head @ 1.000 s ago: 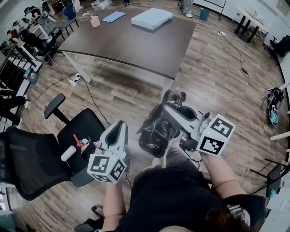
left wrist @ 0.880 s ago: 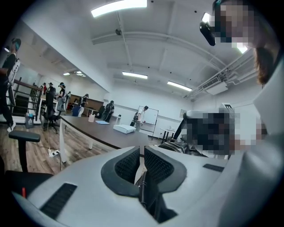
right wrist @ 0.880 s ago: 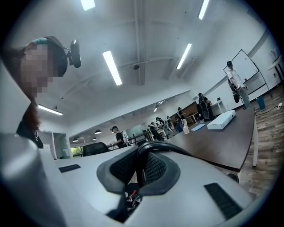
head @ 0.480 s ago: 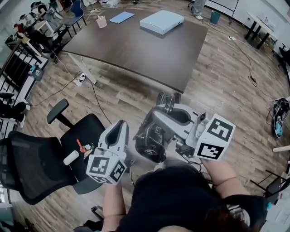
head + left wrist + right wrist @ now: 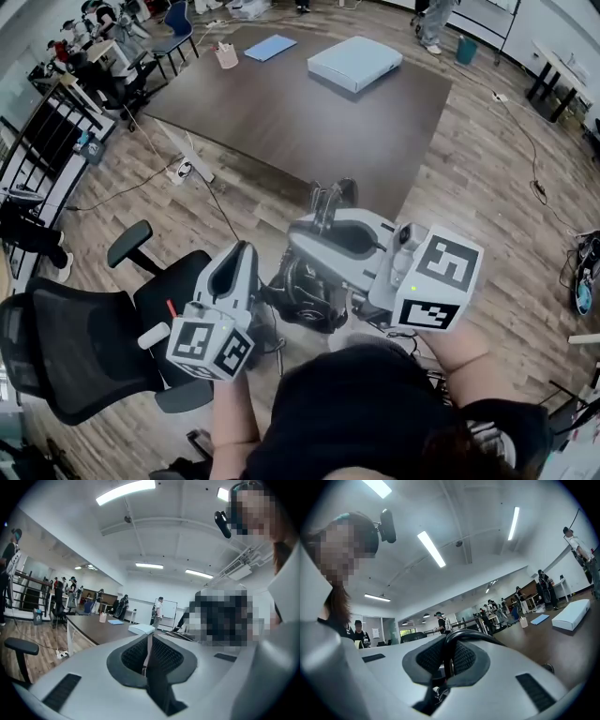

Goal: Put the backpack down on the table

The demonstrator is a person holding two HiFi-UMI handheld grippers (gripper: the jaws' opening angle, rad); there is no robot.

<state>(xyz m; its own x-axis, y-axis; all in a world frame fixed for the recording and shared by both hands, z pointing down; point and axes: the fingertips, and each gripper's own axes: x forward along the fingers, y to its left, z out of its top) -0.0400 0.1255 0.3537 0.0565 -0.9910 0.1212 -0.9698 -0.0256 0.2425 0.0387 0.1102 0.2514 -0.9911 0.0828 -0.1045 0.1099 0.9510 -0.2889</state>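
Note:
A black backpack (image 5: 307, 298) hangs above the wooden floor, just short of the dark brown table (image 5: 309, 112). Its top handle (image 5: 328, 199) sticks up past the tip of my right gripper (image 5: 317, 234), which is shut on it. In the right gripper view the black strap (image 5: 457, 637) loops between the pads of my right gripper (image 5: 449, 660). My left gripper (image 5: 238, 255) floats to the left of the bag, shut with nothing in it; in the left gripper view the jaws of the left gripper (image 5: 147, 656) meet in a thin line.
On the table's far part lie a white flat box (image 5: 354, 63), a blue folder (image 5: 270, 47) and a small cup (image 5: 226, 54). A black office chair (image 5: 89, 342) stands at my left. Cables (image 5: 192, 173) trail over the floor near the table leg.
The table has drawn closer in the head view. The right gripper has carried the backpack higher and toward the table's near edge; the left gripper moved along beside it.

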